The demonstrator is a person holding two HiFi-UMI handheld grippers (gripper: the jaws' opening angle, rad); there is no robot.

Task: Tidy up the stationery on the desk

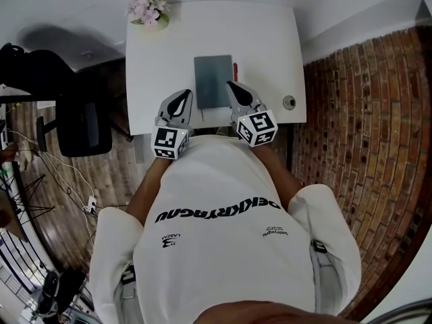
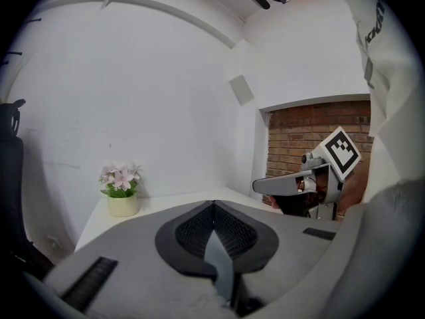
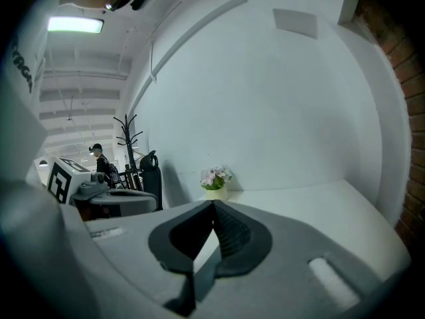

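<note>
Both tools clenched and empty above the table's near edge, stationery untouched.

Head view: the left tool point(image 1: 182, 97) and right tool point(image 1: 234, 88) flank the near end of a grey notebook point(image 1: 213, 79) lying mid-table point(image 1: 270, 46), a red pen point(image 1: 235, 70) along its right edge and potted flowers point(image 1: 148, 11) at the far-left corner; a black chair point(image 1: 81, 121) stands left. Left gripper view: its jaws meet at the tips with nothing between; notebook and pen are out of sight, only the flowers point(image 2: 121, 191) and the right tool's marker cube point(image 2: 340, 151) show. Right gripper view: jaws likewise closed on nothing; it alone shows a coat stand point(image 3: 129, 138) and a distant person point(image 3: 99, 158).
</note>
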